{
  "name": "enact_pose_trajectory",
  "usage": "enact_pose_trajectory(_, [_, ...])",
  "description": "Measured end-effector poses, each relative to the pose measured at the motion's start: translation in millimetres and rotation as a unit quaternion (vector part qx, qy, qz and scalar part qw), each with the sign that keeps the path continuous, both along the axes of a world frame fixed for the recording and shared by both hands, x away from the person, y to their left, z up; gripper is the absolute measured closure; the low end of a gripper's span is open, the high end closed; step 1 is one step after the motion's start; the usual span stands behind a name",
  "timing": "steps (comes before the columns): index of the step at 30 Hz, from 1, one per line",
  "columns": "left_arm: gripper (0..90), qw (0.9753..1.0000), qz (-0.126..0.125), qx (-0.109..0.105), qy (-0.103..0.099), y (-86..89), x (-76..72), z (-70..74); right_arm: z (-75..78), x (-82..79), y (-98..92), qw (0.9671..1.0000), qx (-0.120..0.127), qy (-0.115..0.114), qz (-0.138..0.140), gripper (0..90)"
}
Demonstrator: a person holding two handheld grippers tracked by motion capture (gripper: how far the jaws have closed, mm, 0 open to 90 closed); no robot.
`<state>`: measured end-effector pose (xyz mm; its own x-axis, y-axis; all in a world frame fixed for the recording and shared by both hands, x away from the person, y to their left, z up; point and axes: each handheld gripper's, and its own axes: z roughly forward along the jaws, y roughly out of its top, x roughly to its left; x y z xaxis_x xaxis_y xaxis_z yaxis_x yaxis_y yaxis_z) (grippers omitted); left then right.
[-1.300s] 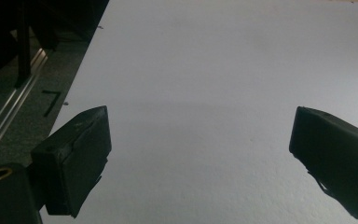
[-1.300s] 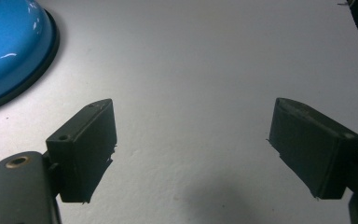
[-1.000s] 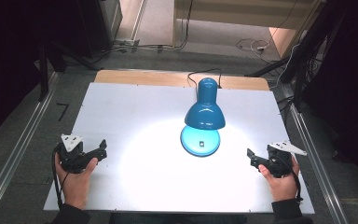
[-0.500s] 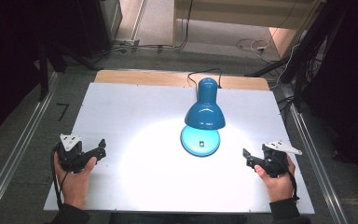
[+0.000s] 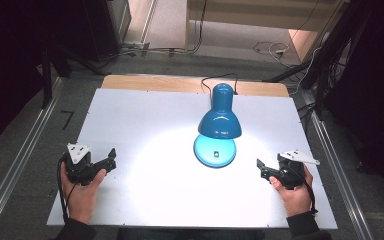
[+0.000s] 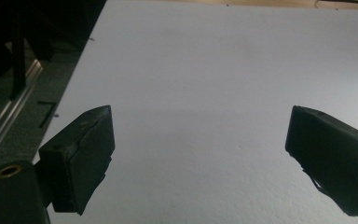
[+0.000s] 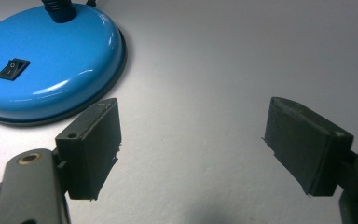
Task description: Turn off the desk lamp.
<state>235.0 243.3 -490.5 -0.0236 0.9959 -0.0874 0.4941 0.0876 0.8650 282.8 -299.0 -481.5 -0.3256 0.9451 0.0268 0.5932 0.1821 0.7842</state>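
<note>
Our right claw (image 7: 193, 144) spread wide with nothing in it, near the blue lamp (image 5: 219, 122) base, our left claw (image 6: 200, 158) gaping over bare white worktop (image 5: 145, 115), well apart from the lamp

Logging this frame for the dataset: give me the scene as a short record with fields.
lamp: blue desk lamp, lit, shade tilted down over its base
switch: black rocker on the base
table: white top, light pool before the lamp
left gripper: open, holding nothing, at the table's left edge
right gripper: open, holding nothing, pointing toward the base, apart from it
</note>
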Motion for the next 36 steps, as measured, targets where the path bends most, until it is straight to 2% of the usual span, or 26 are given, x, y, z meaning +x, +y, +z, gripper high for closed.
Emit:
enact_pose_trajectory(3, [9.8,1.0,0.001,0.01,0.0,-1.4,0.2,-0.5,-0.2,0.7,2.6,1.0,0.001,0.002,0.005,17.4])
enact_pose_trajectory(7, [9.9,1.0,-0.002,0.001,0.001,-1.0,0.7,-0.8,-0.5,1.7,6.3,0.9999,0.0,0.003,0.01,17.5])
enact_pose_trajectory(14, [10.0,1.0,0.007,0.003,0.004,0.7,0.6,-1.4,-0.7,2.5,12.9,0.9998,0.0,0.004,0.018,17.5])
enact_pose_trajectory(19, [9.9,0.9996,-0.001,-0.017,0.02,-1.0,0.9,-2.5,-2.0,3.8,18.7,0.9996,-0.002,0.01,0.026,17.5])
enact_pose_trajectory(23, [9.8,0.9999,0.003,-0.011,0.013,-1.3,0.2,-1.9,-2.2,4.4,23.4,0.9995,0.0,0.01,0.031,17.6])
enact_pose_trajectory(27, [9.9,0.9996,-0.012,-0.017,0.019,-1.0,1.8,-4.0,-2.6,5.3,27.5,0.9993,-0.002,0.01,0.035,17.8])
enact_pose_trajectory(36, [11.0,0.9997,-0.008,-0.012,0.018,-1.3,0.6,-3.4,-3.0,6.7,37.7,0.9989,-0.003,0.01,0.046,18.1])
